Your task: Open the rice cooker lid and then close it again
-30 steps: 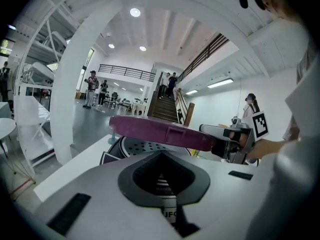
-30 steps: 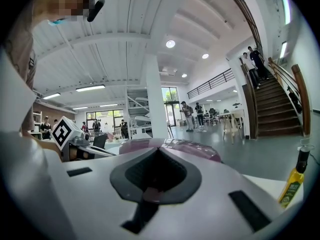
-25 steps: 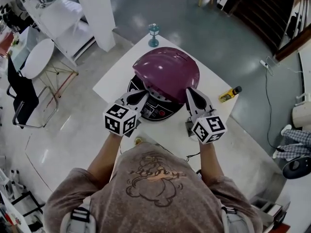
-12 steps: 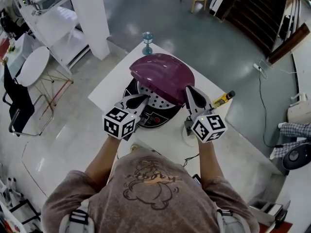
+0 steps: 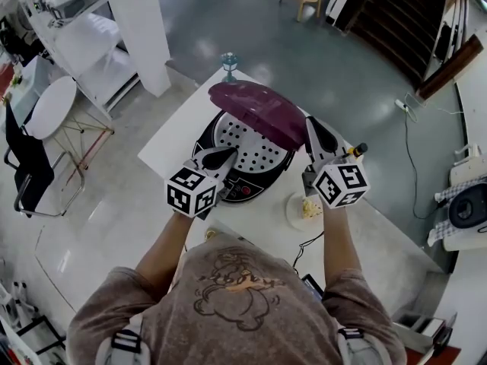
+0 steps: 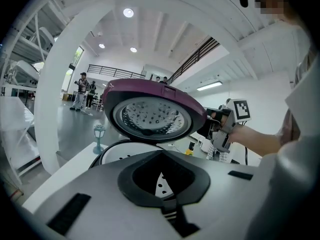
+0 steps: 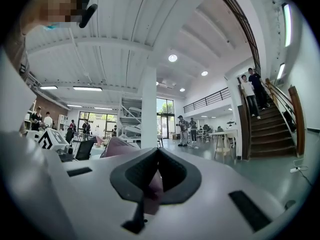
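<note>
The rice cooker point(image 5: 232, 185) stands on a white table point(image 5: 171, 139). Its purple lid point(image 5: 259, 111) is raised and tilted back, so the perforated inner plate point(image 5: 247, 149) shows. My right gripper point(image 5: 311, 125) is shut, with its tips against the lid's right front edge; whether they pinch anything I cannot tell. The left gripper view shows that gripper point(image 6: 214, 119) at the rim of the lid point(image 6: 150, 115). In the right gripper view the lid point(image 7: 117, 146) shows purple behind the closed tips point(image 7: 145, 204). My left gripper point(image 5: 227, 156) is shut and hovers over the cooker's front panel.
A small teal lantern-shaped ornament point(image 5: 227, 61) stands at the table's far corner. A yellow bottle point(image 5: 356, 150) lies right of the cooker, and a small plate with food point(image 5: 306, 207) sits near my right hand. A white pillar point(image 5: 137, 21) rises at the far left.
The lid has swung up from nearly closed to well raised. My right gripper has risen and moved away with the lid's edge. My left gripper has stayed over the front panel.
</note>
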`<action>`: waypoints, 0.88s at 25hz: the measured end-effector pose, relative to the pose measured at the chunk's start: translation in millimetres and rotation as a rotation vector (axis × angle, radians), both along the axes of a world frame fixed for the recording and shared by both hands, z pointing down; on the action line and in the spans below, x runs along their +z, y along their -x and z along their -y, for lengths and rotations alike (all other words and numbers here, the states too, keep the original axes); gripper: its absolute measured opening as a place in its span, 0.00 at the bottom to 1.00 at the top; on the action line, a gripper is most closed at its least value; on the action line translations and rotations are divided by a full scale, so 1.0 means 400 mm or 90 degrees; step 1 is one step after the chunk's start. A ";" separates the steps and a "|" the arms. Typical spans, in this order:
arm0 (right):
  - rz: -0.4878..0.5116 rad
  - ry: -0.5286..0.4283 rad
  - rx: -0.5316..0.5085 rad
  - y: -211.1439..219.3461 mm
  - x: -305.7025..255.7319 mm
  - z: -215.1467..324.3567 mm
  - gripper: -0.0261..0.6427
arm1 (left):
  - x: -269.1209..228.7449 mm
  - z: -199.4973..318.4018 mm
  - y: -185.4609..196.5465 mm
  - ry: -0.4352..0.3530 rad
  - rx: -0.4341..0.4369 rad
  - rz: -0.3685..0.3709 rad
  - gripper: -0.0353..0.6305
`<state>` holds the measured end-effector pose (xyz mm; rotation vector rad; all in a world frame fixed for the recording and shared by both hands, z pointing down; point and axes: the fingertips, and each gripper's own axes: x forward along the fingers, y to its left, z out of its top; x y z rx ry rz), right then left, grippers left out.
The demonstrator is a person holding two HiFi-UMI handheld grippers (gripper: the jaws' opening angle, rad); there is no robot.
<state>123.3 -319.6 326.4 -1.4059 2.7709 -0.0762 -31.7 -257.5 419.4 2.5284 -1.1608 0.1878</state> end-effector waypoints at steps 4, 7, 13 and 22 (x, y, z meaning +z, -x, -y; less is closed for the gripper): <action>-0.001 -0.017 0.011 -0.026 -0.029 0.037 0.04 | -0.010 0.006 -0.005 -0.004 0.001 -0.002 0.08; -0.005 -0.026 0.013 -0.041 -0.040 0.068 0.04 | -0.008 0.007 -0.010 -0.003 0.002 -0.002 0.08; -0.012 -0.030 0.020 -0.067 -0.055 0.117 0.04 | -0.011 0.013 -0.014 -0.004 0.003 0.002 0.08; -0.009 -0.035 0.042 -0.113 -0.076 0.183 0.04 | -0.014 0.028 -0.018 -0.009 -0.001 0.001 0.08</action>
